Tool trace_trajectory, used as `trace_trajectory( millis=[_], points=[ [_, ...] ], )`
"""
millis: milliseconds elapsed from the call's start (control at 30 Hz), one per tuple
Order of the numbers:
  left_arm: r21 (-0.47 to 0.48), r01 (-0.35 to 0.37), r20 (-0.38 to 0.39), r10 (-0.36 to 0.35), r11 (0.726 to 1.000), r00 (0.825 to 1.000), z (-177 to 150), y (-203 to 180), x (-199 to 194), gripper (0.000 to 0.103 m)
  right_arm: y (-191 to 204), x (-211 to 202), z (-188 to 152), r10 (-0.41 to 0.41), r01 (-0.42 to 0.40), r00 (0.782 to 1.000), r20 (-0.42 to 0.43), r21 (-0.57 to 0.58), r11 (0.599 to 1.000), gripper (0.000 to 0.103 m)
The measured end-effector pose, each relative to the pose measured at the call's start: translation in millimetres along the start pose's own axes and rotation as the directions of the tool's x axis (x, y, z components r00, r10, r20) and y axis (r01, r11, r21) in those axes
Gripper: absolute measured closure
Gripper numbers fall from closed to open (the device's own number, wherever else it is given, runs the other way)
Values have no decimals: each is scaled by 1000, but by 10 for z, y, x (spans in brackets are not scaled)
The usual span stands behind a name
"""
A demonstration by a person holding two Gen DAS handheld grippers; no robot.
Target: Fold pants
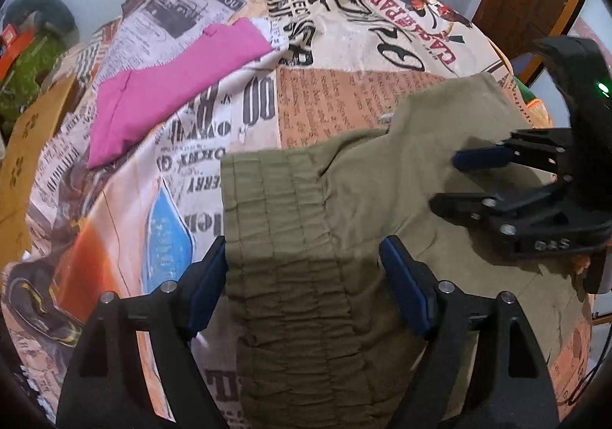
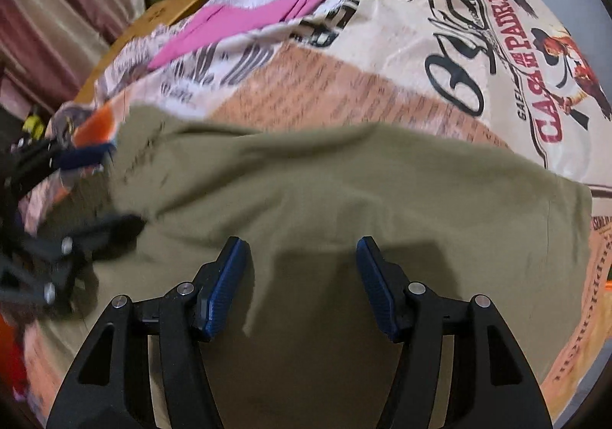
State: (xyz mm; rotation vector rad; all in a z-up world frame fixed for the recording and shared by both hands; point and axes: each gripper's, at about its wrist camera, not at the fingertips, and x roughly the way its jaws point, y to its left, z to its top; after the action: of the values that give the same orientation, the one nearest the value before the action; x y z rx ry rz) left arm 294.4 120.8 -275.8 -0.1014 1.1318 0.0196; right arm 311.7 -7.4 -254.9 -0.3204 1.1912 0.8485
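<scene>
The olive pants (image 1: 329, 238) lie spread over a surface covered with a newspaper-print cloth (image 1: 214, 92), filling the lower middle and right of the left wrist view; whether that surface is a desk or a bed cannot be told. Their gathered elastic waistband (image 1: 279, 230) runs up the lower centre of that frame, right between the fingers of the left claw (image 1: 304, 276). This claw stands wide open with nothing gripped; the band lies under it, not pinched. The right claw (image 2: 302, 276) hangs about half open over the flat olive fabric in the lower centre of its own view, also holding nothing. In the left wrist view it shows at the right edge, over the pants.

A folded pink garment (image 1: 164, 88) lies well apart in the upper left of the left wrist view.

The risks from here, as I judge them: the print cloth below is loose and wrinkled, so a claw closing low could catch it together with the pants and drag both. A pinch that takes only one layer of the waistband would let the fold come out skewed.
</scene>
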Motion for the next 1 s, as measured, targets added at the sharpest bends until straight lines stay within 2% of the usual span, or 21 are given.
trace_trajectory(
  millis=[167,367,567,733,867,1000],
  points=[
    [-46,18,-6,-18,999,1000,-37,30,-51,24,-24,-135,-204,14,-14,1000,0,33,999,46],
    [20,-25,48,24,999,999,-118,-142,-353,24,-16,-336,-461,-1,0,1000,16,72,997,46],
    [29,-15,61,13,999,998,-274,-265,-548,24,48,-504,-709,-14,10,999,33,95,995,46],
    [32,13,58,-15,999,998,-438,-353,-652,24,201,-582,-941,-64,62,997,35,66,996,46],
    [45,-20,44,18,999,999,-562,-421,-634,24,269,-663,-1117,-105,102,993,57,49,994,46],
    [57,-59,52,56,997,997,-667,-458,-592,23,230,-752,-1293,-95,87,992,78,110,990,46]
  ],
)
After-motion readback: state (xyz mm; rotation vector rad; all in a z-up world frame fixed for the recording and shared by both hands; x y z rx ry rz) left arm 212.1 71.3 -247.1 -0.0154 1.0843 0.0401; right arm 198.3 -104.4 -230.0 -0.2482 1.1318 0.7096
